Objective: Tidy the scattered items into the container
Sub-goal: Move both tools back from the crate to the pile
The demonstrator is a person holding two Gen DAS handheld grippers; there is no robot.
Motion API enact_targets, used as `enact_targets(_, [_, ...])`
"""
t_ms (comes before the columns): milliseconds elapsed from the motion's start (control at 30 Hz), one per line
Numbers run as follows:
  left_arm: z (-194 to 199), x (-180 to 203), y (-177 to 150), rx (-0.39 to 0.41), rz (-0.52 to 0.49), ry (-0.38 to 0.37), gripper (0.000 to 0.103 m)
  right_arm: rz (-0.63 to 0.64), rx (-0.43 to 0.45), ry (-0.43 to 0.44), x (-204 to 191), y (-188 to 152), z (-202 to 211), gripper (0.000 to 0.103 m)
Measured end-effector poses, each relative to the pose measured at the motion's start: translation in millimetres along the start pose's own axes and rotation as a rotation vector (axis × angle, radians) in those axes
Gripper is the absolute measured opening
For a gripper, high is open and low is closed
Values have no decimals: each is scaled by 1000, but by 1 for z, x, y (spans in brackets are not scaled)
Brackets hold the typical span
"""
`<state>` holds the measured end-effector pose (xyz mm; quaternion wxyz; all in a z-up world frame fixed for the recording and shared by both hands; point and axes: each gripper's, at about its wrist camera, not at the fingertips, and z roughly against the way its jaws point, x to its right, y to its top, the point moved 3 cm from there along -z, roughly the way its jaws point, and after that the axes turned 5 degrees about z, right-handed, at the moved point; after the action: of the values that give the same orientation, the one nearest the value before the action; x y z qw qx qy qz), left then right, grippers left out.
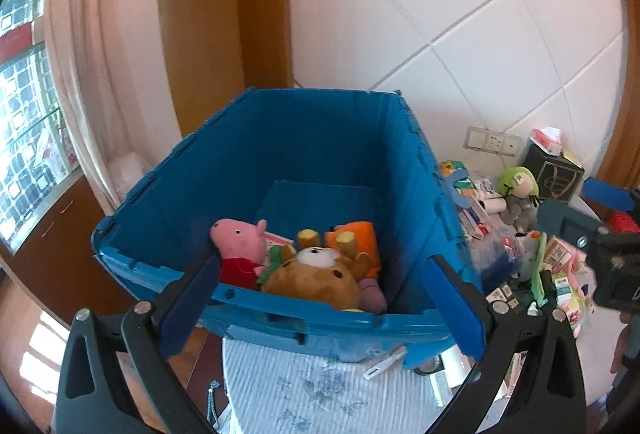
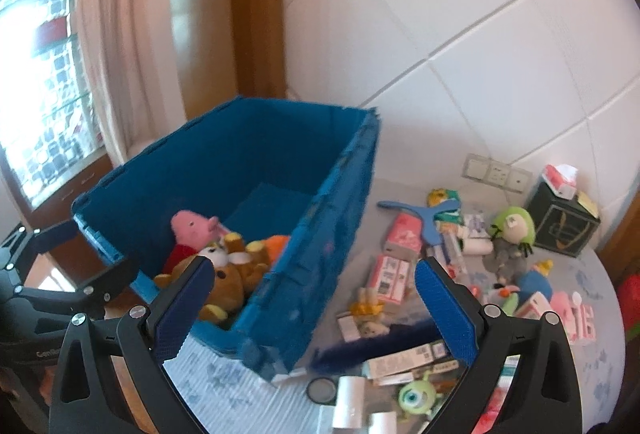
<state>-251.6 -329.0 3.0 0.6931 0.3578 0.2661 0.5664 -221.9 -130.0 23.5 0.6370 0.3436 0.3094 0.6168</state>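
Grippers — left gripper (image 1: 324, 304) and right gripper (image 2: 314, 308) — hang spread and empty; blue crate (image 1: 192, 169) holds plush pig (image 1: 240, 240) and bear (image 1: 316, 274), boxes (image 2: 390, 274) scattered at three o'clock.

Plush toys (image 1: 312, 266) in crate (image 1: 304, 318); loose items (image 2: 400, 274) on table right of crate.

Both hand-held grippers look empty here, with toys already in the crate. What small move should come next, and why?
Probably lower the right hand-held gripper toward the nearest loose item, the green one-eyed monster toy. Its jaws stand wide open and hold nothing, the blue crate holds only a few plush toys, and many items lie scattered on the table to the crate's right.
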Motion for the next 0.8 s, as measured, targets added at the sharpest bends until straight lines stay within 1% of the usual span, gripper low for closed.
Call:
enact_targets(100, [1, 23, 0, 4, -21, -30, 103, -39, 36, -45, 28, -11, 15, 101])
enact_targets(200, [4, 55, -2, 10, -54, -61, 103, -76, 52, -95, 57, -23, 26, 101])
enact_targets(267, [7, 77, -4, 17, -68, -80, 103, -117, 50, -112, 79, -33, 30, 101])
enact_targets(367, [12, 115, -9, 24, -82, -103, 103, -173, 18, -124, 122, -55, 32, 101])
enact_targets(467, [13, 156, -18, 26, -89, -115, 103, -204, 10, -136, 162, -79, 40, 101])
enact_targets(533, [11, 183, -25, 24, -81, -122, 103, -215, 12, -129, 194, -95, 48, 101])
enact_targets(633, [4, 221, -39, 3, -58, -146, 103, -244, 21, -98, 243, -119, 63, 101])
enact_targets(700, [-4, 246, -52, -13, -54, -147, 103, -264, 34, -93, 274, -135, 72, 103])
enact_targets(733, [-9, 256, -58, -24, -51, -146, 103, -275, 32, -89, 288, -143, 74, 103])
enact_targets(800, [-19, 272, -69, -56, -47, -143, 103, -312, 9, -51, 316, -163, 73, 102])
